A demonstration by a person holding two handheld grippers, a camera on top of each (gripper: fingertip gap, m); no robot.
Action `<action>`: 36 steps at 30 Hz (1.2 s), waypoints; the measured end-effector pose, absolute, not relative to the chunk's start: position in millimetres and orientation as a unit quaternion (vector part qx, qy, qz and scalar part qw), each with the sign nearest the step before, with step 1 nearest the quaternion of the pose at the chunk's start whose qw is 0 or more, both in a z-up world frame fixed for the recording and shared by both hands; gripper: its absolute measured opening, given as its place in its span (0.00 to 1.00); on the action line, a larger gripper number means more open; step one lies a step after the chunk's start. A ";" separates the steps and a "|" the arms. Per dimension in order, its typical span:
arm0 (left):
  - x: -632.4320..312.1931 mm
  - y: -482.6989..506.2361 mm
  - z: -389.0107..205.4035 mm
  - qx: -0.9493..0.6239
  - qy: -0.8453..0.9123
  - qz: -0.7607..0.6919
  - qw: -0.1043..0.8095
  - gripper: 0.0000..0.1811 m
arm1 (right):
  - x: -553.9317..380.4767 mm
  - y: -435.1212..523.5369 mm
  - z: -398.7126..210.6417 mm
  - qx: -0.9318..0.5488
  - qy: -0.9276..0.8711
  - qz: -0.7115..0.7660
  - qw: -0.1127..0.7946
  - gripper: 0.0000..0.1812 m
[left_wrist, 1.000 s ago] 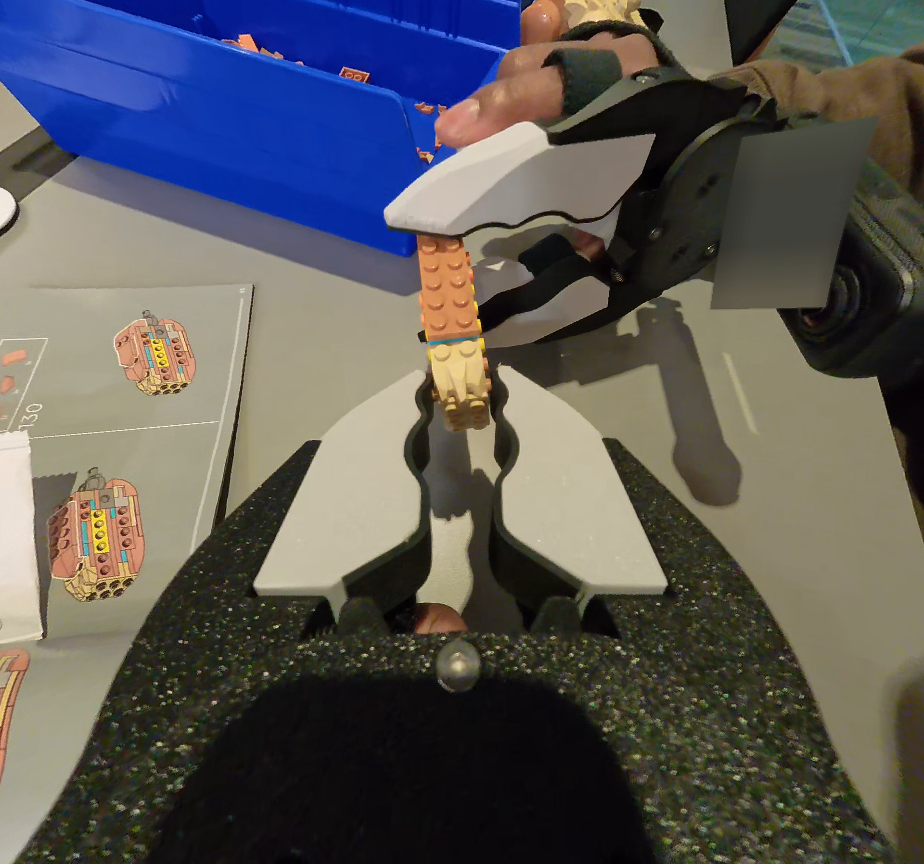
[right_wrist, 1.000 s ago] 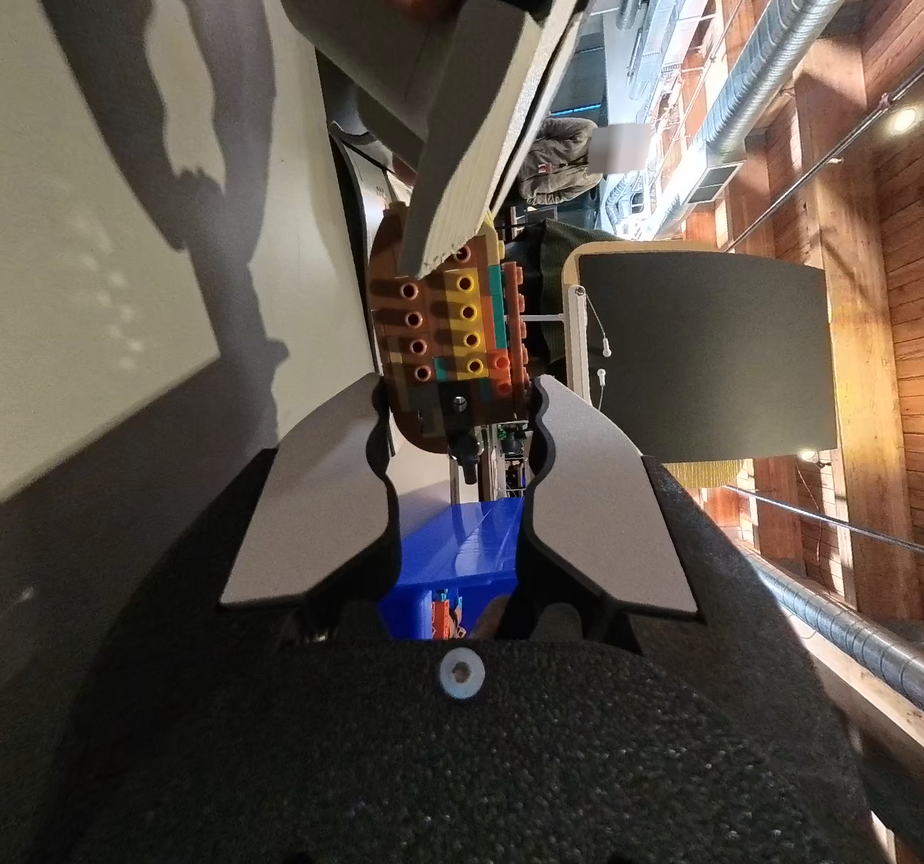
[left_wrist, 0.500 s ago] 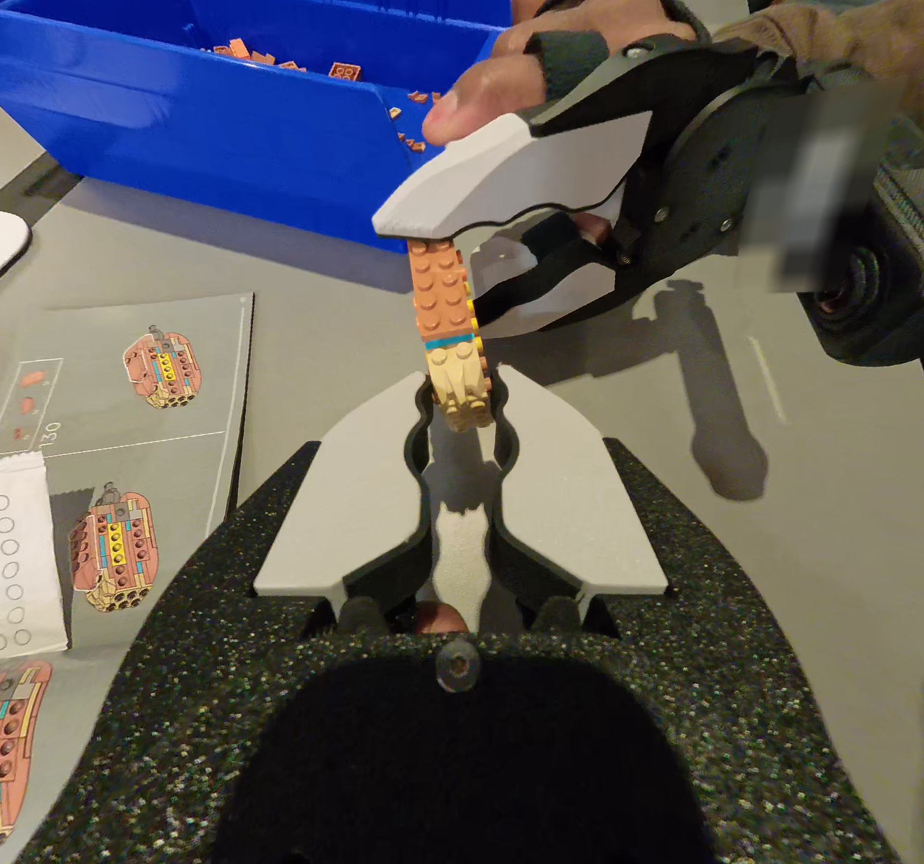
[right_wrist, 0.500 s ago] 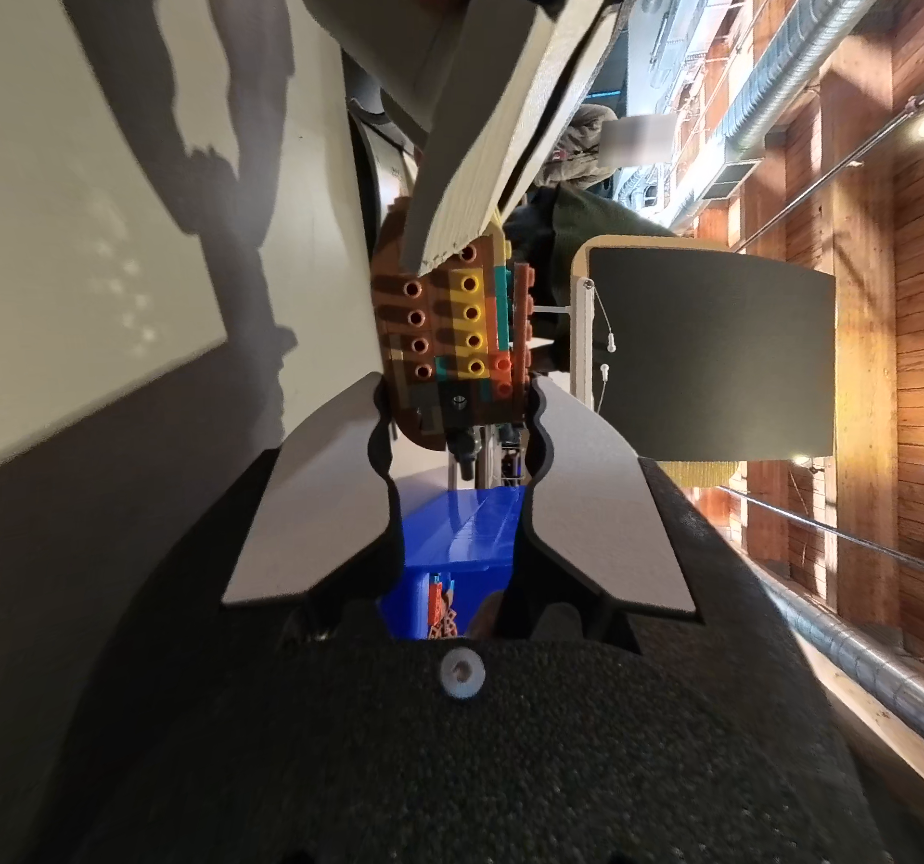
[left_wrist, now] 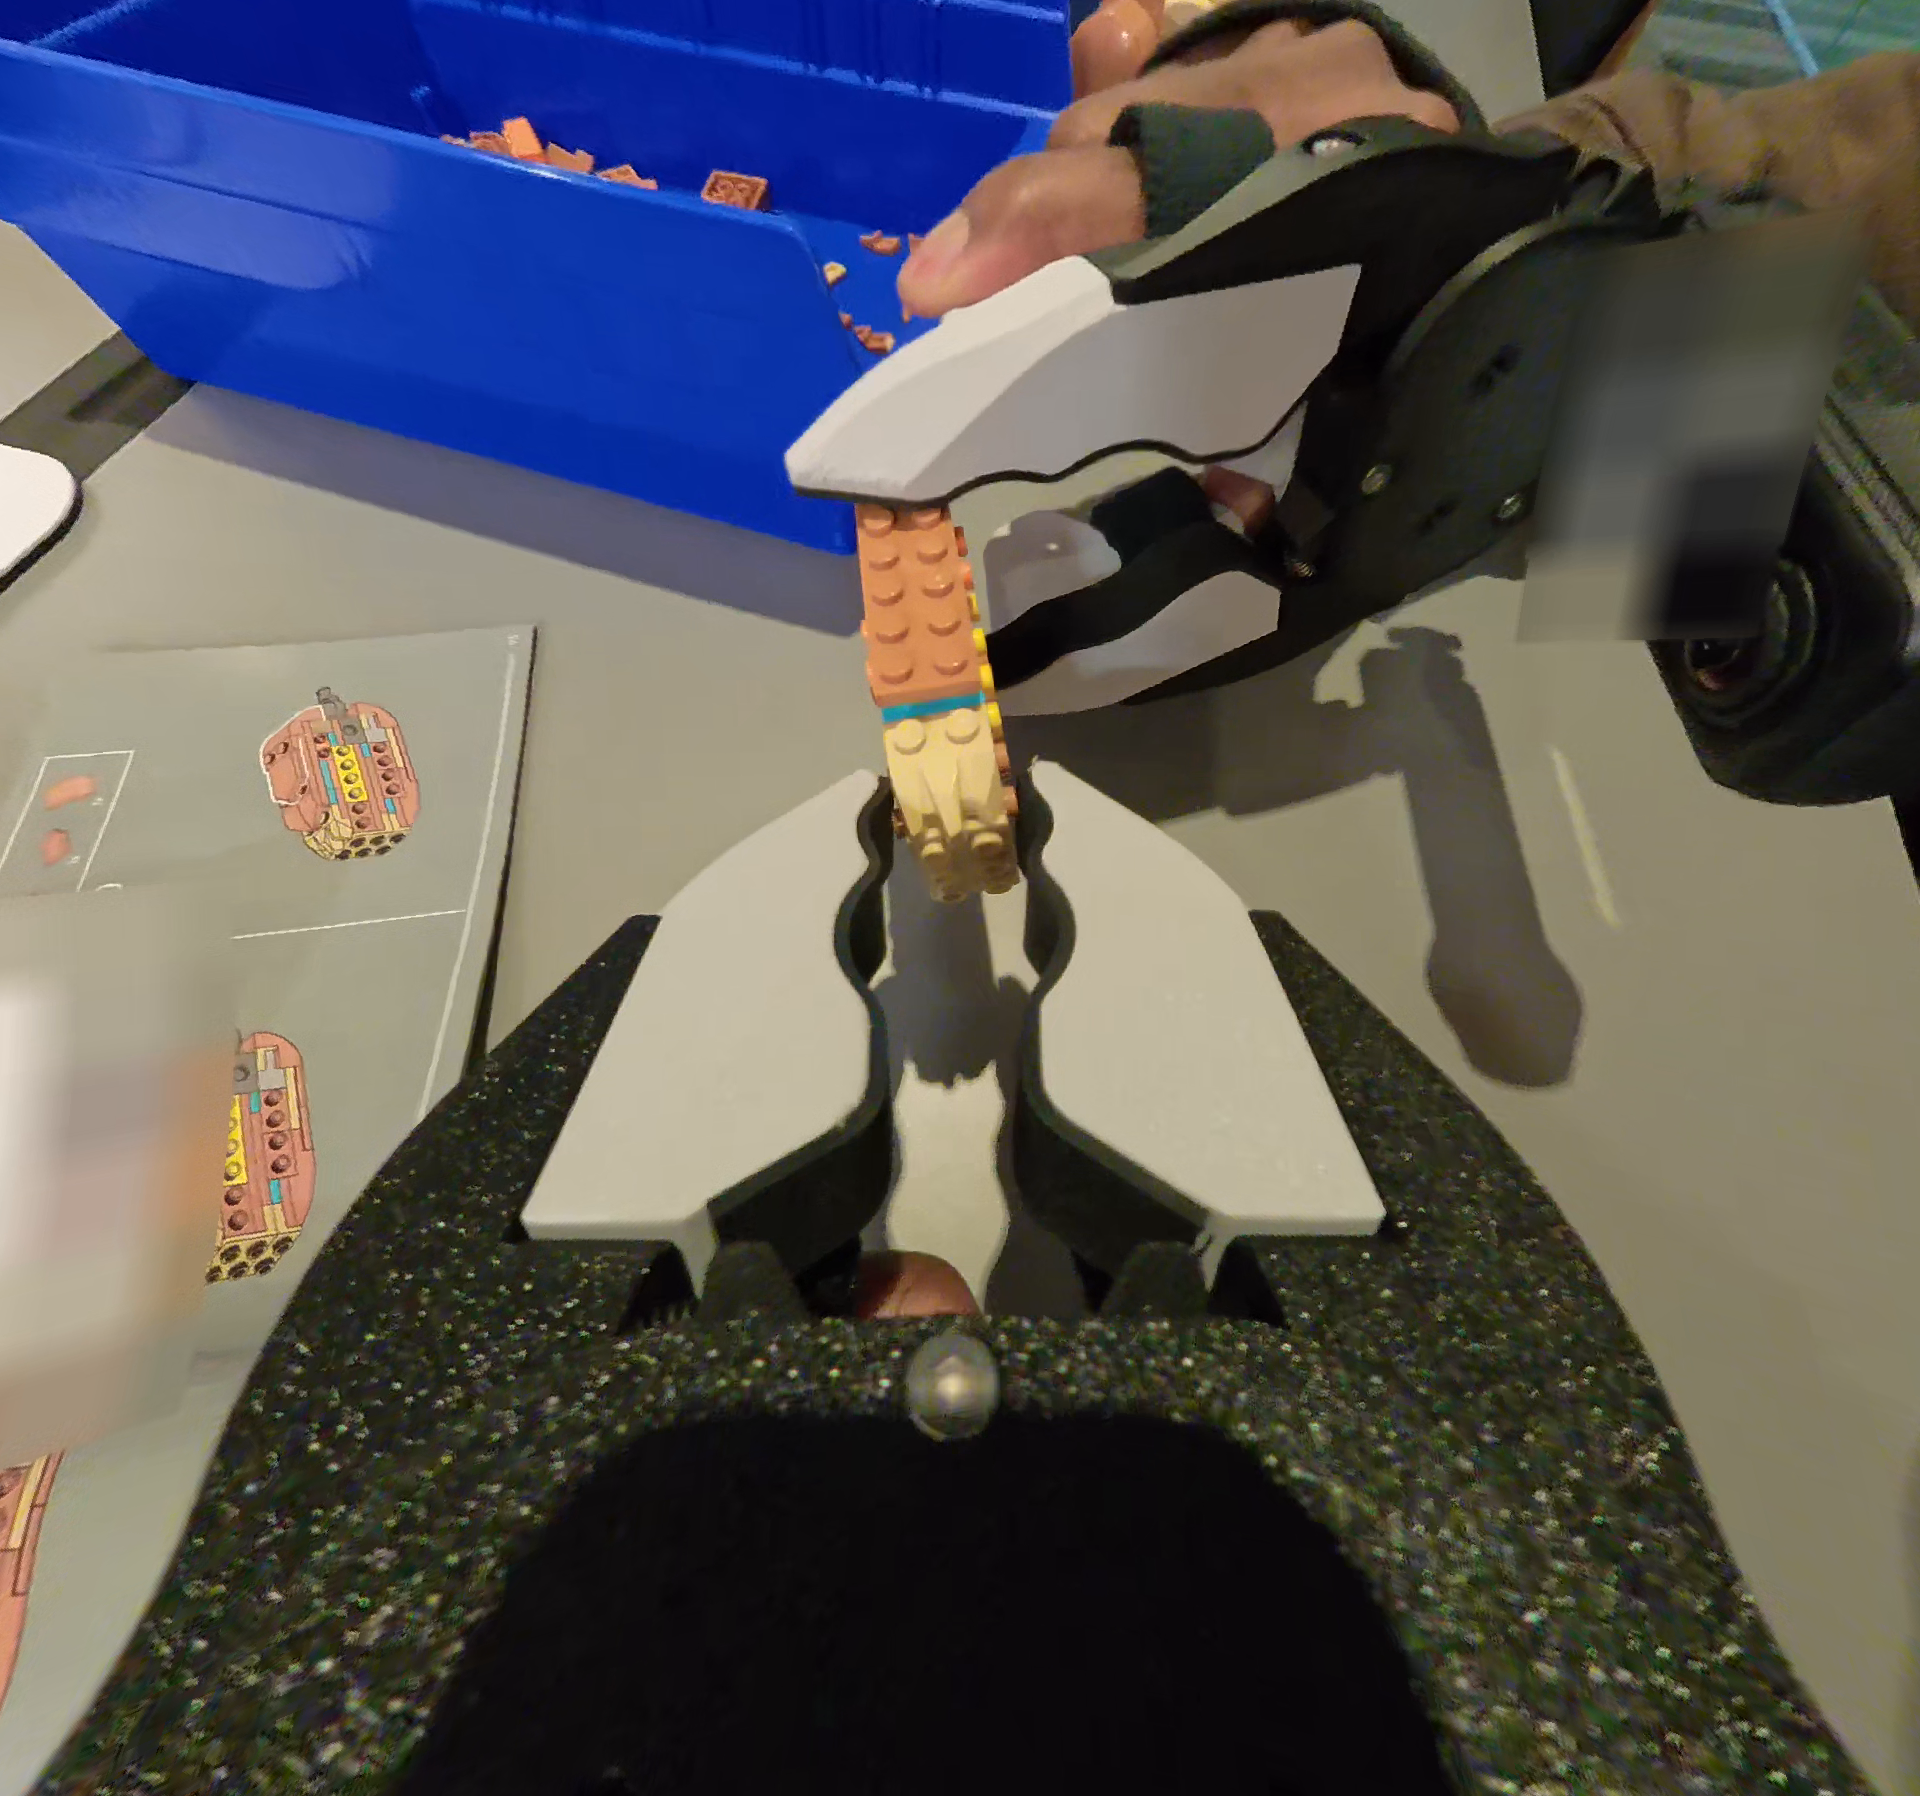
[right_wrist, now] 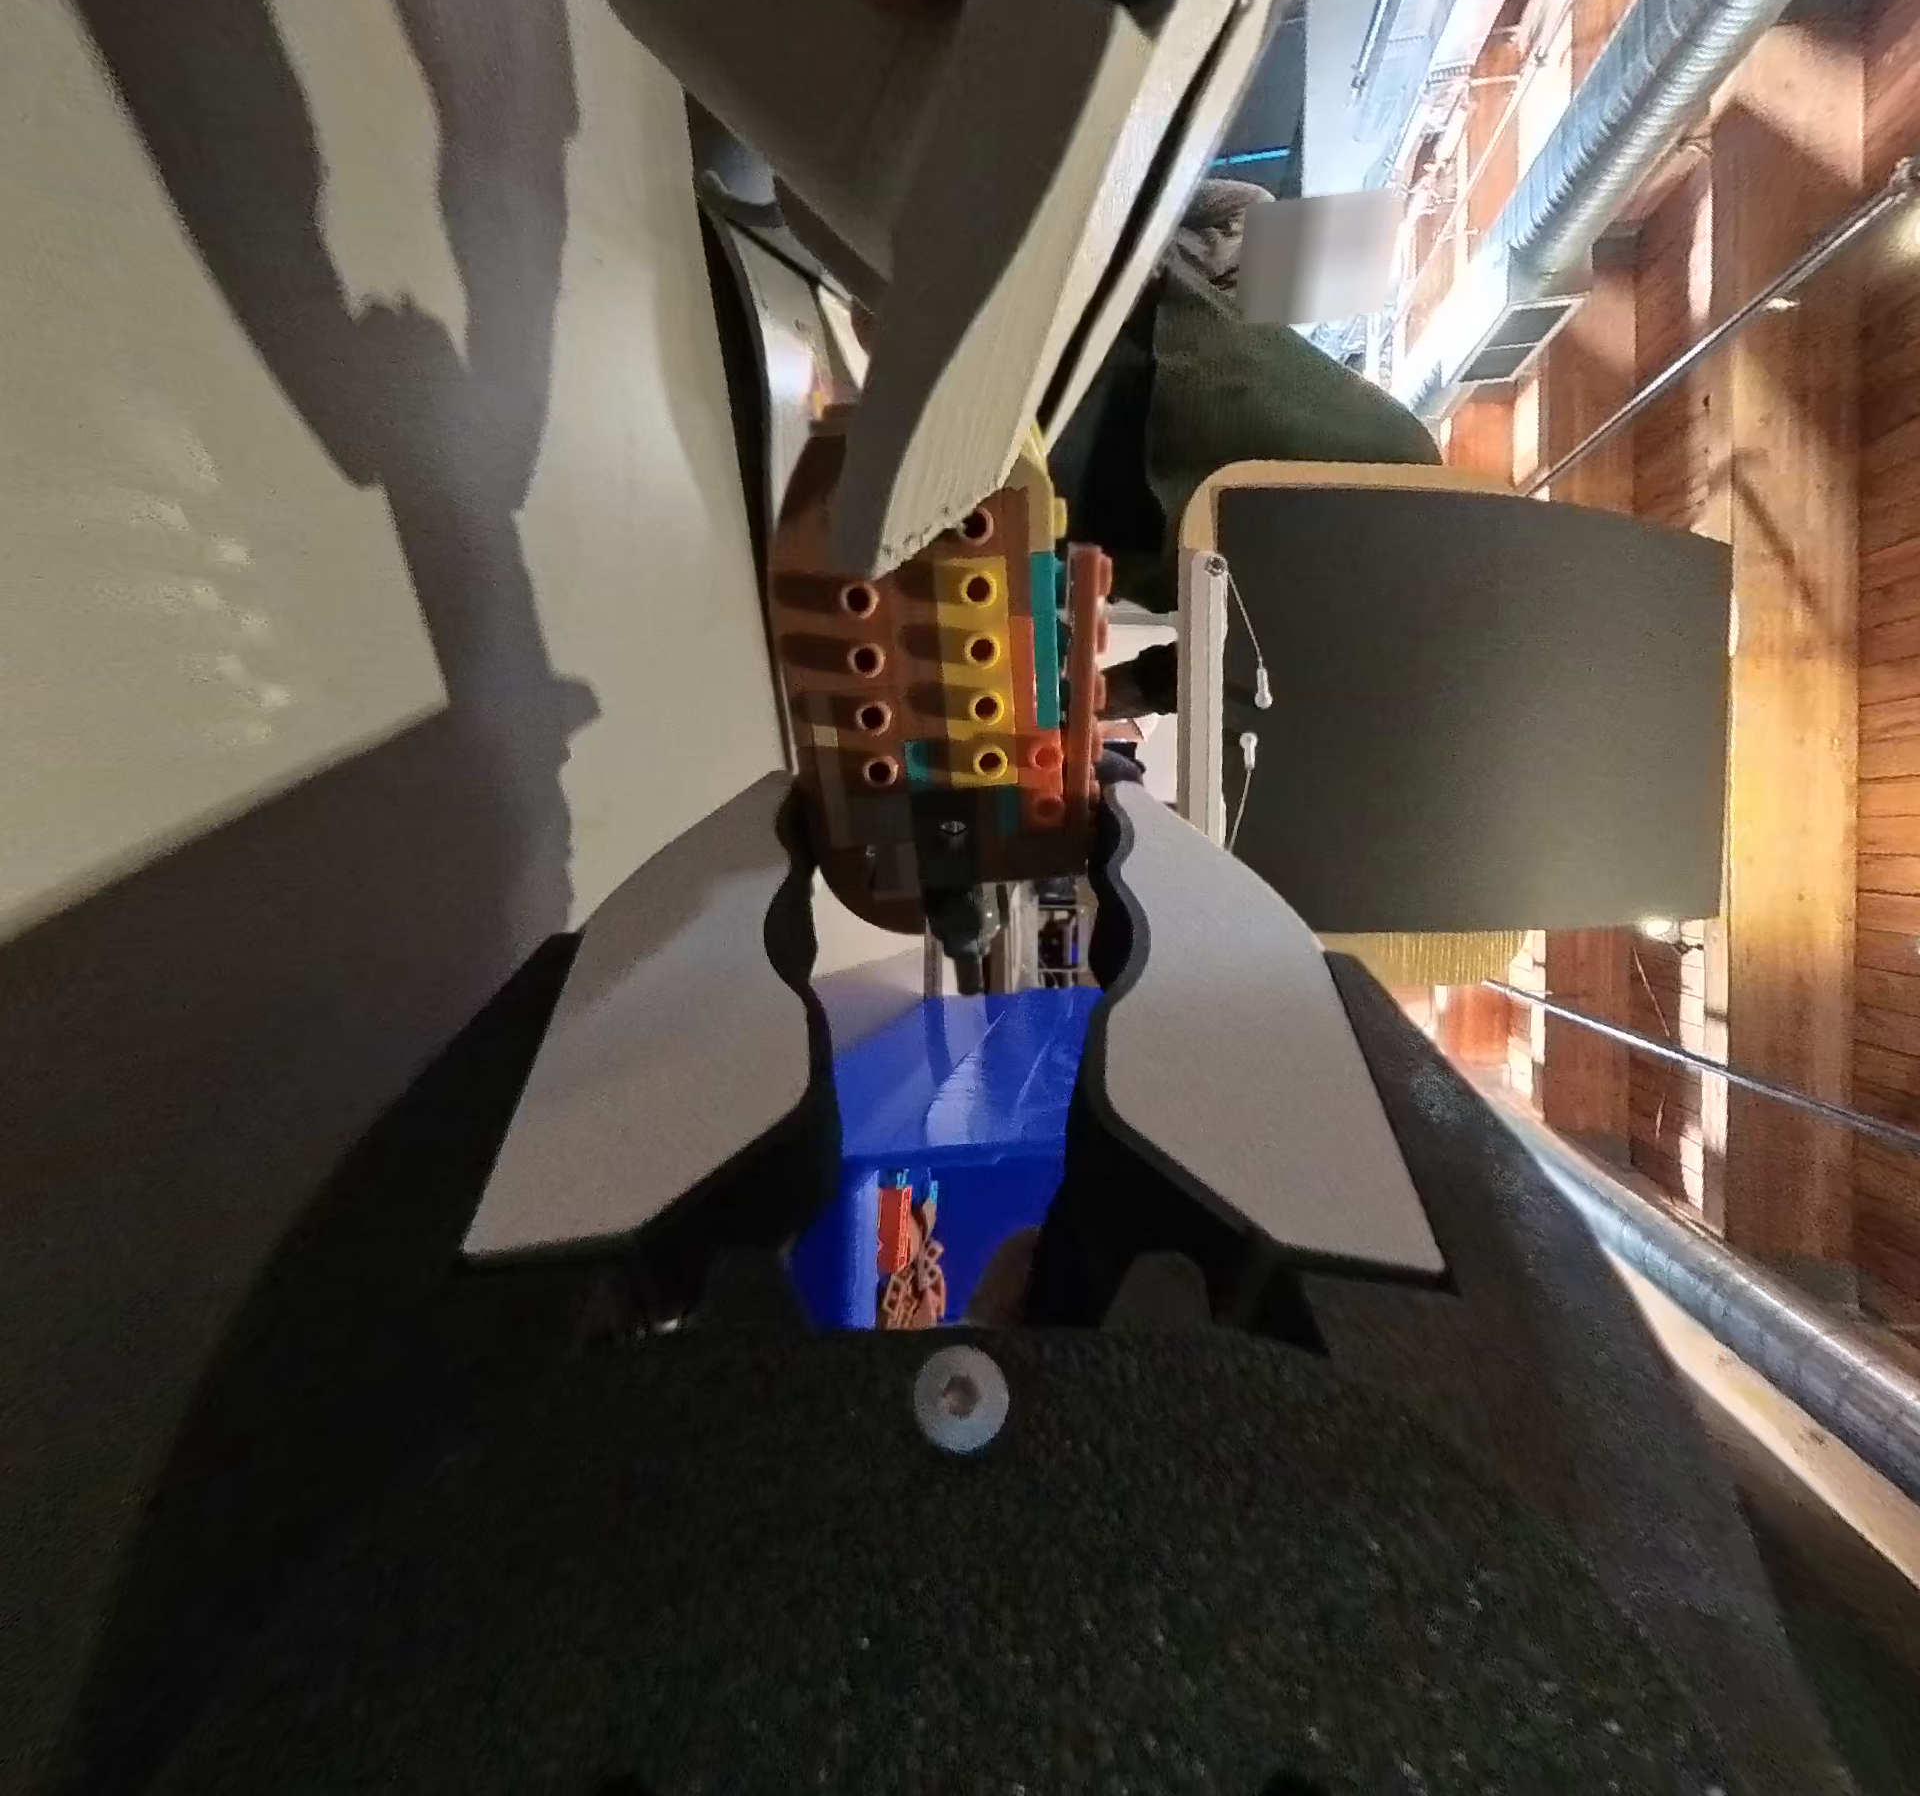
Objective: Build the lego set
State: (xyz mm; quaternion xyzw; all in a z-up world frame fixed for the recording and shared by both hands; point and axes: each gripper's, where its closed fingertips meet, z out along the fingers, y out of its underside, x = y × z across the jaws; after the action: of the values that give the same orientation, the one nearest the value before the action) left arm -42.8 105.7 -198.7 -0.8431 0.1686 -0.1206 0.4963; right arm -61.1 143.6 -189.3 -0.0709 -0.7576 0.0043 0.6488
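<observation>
the half-built lego model hangs in the air above the grey surface, pinched from two sides: the left gripper has its jaws closed on the tan end, and the right gripper clamps the brown body, likely steadying it for the next brick. a blue parts bin sits behind.

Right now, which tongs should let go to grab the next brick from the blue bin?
Probably the right tongs. They sit nearer the blue bin with its loose bricks, and the left tongs already pinch the tan end of the lego model, so they could keep holding it.
</observation>
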 end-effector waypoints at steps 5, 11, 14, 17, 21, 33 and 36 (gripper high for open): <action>-50.6 109.5 -204.9 -0.854 0.141 -0.106 0.489 0.23 | -63.1 150.1 -184.0 -0.101 -0.749 0.001 0.655 0.28; -46.1 121.0 -194.3 -0.827 0.111 -0.115 0.539 0.21 | -63.5 150.2 -183.0 -0.136 -0.749 0.010 0.649 0.28; -44.2 124.0 -195.9 -0.824 0.108 -0.109 0.546 0.15 | -62.6 146.8 -181.2 -0.140 -0.748 0.015 0.648 0.28; -42.9 125.8 -194.5 -0.815 0.100 -0.119 0.558 0.14 | -61.5 147.1 -181.3 -0.139 -0.751 0.016 0.646 0.28; -39.3 125.5 -193.3 -0.807 0.101 -0.140 0.564 0.12 | -60.6 146.9 -181.6 -0.141 -0.753 0.018 0.642 0.28; -45.2 124.5 -185.4 -0.793 0.075 -0.166 0.581 0.12 | -63.9 145.8 -171.4 -0.155 -0.727 0.057 0.666 0.34; -47.8 124.1 -184.4 -0.791 0.067 -0.173 0.583 0.12 | -63.6 148.6 -168.5 -0.162 -0.723 0.064 0.669 0.39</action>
State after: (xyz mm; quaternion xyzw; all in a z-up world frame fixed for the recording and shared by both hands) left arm -47.8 124.1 -184.4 -0.7911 0.0670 -0.1727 0.5829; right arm -63.6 148.6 -168.5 -0.1625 -0.7229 0.0638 0.6686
